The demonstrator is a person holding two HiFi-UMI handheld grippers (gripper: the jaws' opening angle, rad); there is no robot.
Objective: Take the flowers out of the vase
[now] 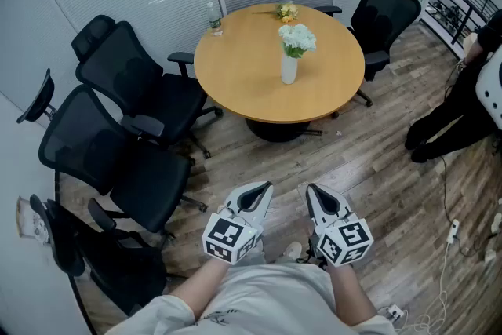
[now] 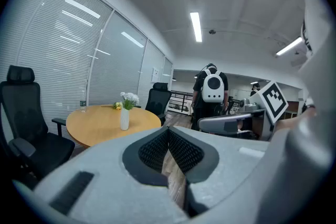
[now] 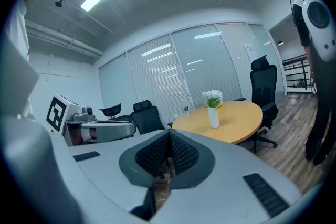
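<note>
While I stand well back from it, the head view looks steeply down on a round wooden counter (image 1: 243,86) across a stretch of wood floor (image 1: 369,169). A white vase (image 1: 289,68) stands upright near the middle of that counter, with the white flowers (image 1: 297,38) and their green stems in its neck. A small bunch of yellow blooms (image 1: 287,11) lies on the far edge, and a bottle (image 1: 215,20) stands at the left rim. Black office chairs (image 1: 133,129) ring the counter. At the bottom of the view the left claw (image 1: 262,190) and right claw (image 1: 313,193) sit side by side close to my body, far from the vase.

The left gripper view looks along the left claw (image 2: 168,136). Its two ribbed pads meet in a closed seam and nothing is caught between them. The vase (image 2: 124,119) shows small and distant to the left. A person (image 2: 212,93) stands farther back in the room.

The right gripper view shows the right claw (image 3: 169,140) pressed together the same way, also empty. The vase (image 3: 213,117) and its flowers (image 3: 212,96) sit far ahead on the counter (image 3: 239,122).

By my reading, none of the task is done. I have yet to walk up, open a claw, take the stems and lift them clear of the vase.
</note>
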